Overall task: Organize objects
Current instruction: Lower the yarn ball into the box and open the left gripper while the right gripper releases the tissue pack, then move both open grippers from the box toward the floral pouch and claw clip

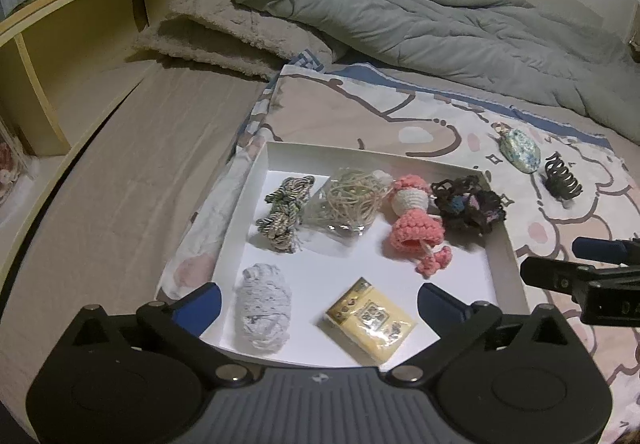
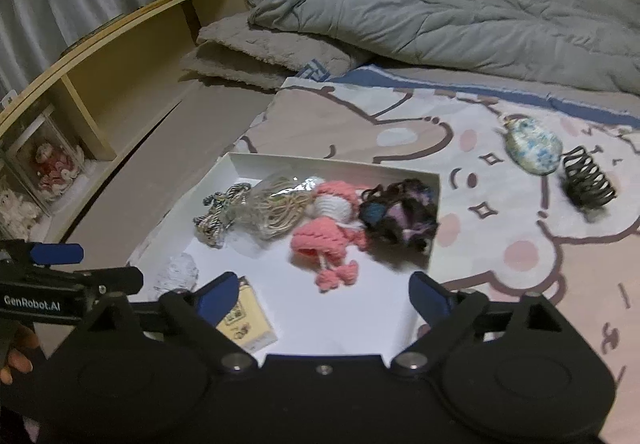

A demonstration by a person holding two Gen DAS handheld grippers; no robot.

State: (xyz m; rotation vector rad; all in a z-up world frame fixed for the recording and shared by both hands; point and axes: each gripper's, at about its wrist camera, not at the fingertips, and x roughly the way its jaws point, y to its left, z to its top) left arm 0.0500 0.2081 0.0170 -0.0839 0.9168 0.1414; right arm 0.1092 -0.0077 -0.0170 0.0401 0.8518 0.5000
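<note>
A shallow white tray (image 1: 502, 240) holds cord bundles (image 1: 285, 213), a pink crocheted doll (image 1: 412, 222), dark yarn (image 1: 468, 209), white yarn (image 1: 262, 306) and a yellow packet (image 1: 370, 318). Beside it on the blanket lie a speckled oval pouch (image 1: 520, 151) and a black claw clip (image 1: 562, 177), near each other.

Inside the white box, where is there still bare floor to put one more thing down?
In the white box, bare floor lies between the yellow packet and the pink crochet doll, toward the right wall. The far row is crowded, from the rope bundle to the dark scrunchie.
</note>
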